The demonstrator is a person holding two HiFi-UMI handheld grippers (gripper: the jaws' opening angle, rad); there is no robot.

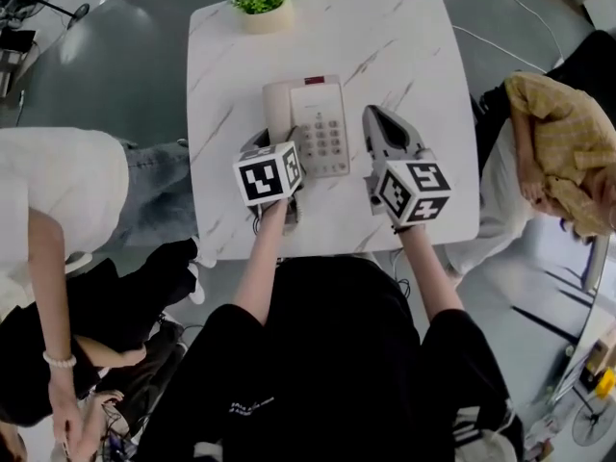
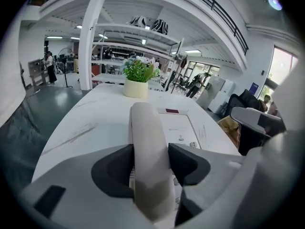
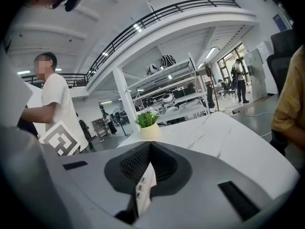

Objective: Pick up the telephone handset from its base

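Handset (image 2: pixel 147 128): cream, lay on its telephone base (image 1: pixel 325 138) on the marble worktop (image 1: pixel 404 56). Left hand-held gripper (image 2: pixel 150 163) was clamped across it. Right hand-held gripper (image 3: pixel 147 149) hovered beside the base, jaws together, empty.

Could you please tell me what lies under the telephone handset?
The telephone base lies beneath the handset; the part directly underneath is covered and cannot be seen.

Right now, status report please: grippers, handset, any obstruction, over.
Left gripper shut on handset, which lies on its base. Right gripper shut, empty, right of base. Nothing blocking the lift.
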